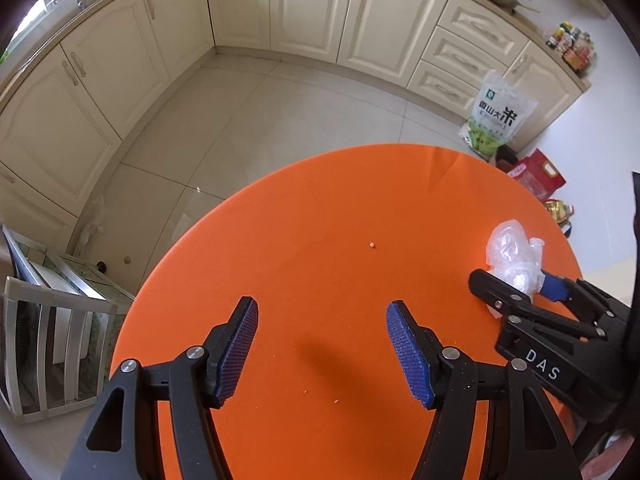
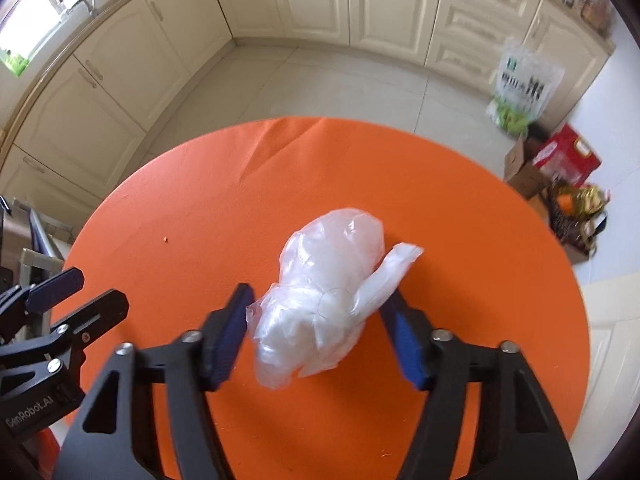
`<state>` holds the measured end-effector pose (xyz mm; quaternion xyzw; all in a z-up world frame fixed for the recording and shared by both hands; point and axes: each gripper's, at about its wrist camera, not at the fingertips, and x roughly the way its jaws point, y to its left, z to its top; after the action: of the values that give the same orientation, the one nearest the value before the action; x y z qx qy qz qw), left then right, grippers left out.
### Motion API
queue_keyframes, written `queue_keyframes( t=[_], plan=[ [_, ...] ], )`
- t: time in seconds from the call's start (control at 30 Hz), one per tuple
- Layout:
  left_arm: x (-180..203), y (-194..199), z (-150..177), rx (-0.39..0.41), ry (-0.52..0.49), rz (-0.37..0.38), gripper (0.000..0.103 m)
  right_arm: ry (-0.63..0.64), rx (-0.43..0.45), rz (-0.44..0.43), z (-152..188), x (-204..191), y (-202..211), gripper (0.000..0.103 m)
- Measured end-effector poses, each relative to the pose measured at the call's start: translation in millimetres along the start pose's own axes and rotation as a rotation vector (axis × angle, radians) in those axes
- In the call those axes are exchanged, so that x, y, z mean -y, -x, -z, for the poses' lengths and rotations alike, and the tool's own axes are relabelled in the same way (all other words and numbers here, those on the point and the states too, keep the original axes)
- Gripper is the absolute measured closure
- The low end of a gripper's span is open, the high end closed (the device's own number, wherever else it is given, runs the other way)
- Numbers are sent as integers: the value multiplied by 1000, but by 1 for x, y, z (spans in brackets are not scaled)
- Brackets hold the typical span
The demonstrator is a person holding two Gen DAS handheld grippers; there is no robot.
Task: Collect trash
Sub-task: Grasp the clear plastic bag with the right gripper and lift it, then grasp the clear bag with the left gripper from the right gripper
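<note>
A crumpled clear plastic bag (image 2: 332, 264) lies on the round orange table (image 2: 240, 184). My right gripper (image 2: 316, 292) points down over it with a finger on each side. The bag's edges reach both blue pads but it does not look squeezed, so the jaws stand open around it. In the left wrist view the same bag (image 1: 510, 244) sits at the right between the right gripper's (image 1: 516, 280) fingers. My left gripper (image 1: 322, 304) hangs open over bare tabletop with nothing between its fingers. It also shows at the left edge of the right wrist view as the left gripper (image 2: 96, 288). A tiny crumb (image 1: 372, 245) lies mid-table.
Cream kitchen cabinets (image 1: 304, 8) run along the far wall. On the floor at the right stand a rice bag (image 1: 500, 116) and a red carton (image 1: 536, 176). A pale slatted chair (image 1: 52, 320) stands beside the table's left edge. A few small specks (image 1: 336, 401) dot the near tabletop.
</note>
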<state>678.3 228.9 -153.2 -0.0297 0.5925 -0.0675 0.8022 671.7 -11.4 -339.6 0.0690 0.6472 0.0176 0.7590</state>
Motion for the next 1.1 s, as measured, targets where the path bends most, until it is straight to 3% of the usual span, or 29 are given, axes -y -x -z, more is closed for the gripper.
queue_keyframes(
  t=[0.3, 0.37, 0.43, 0.5, 0.6, 0.7, 0.77, 0.87, 0.93, 0.97, 1.1],
  plan=[
    [-13, 14, 11, -13, 32, 60, 37, 311, -50, -178, 61, -12, 29, 53],
    [-10, 21, 21, -17, 29, 84, 35, 324, -46, -176, 74, -9, 37, 44],
    [-6, 27, 30, -25, 16, 103, 33, 305, -26, -147, 89, -3, 45, 19],
    [-2, 31, 36, -29, -10, 106, 29, 285, 5, -122, 99, 2, 52, 12],
    [7, 32, 42, -49, -30, 110, 29, 238, 21, -111, 110, 5, 53, 12],
    [10, 26, 35, -84, -28, 147, 29, 221, 40, -97, 113, -3, 49, 14],
    [8, 23, 26, -92, -15, 153, 28, 206, 60, -124, 114, -5, 46, 20],
    [7, 16, 15, -111, -7, 183, 27, 168, 76, -136, 106, 1, 42, 36],
    [5, 6, 7, -146, 11, 229, 26, 132, 78, -147, 101, 8, 39, 59],
    [1, 2, 4, -158, 32, 244, 26, 118, 76, -173, 101, 12, 37, 63],
    [-9, -8, -11, -161, 39, 232, 25, 123, 100, -192, 103, 17, 38, 64]
  ],
)
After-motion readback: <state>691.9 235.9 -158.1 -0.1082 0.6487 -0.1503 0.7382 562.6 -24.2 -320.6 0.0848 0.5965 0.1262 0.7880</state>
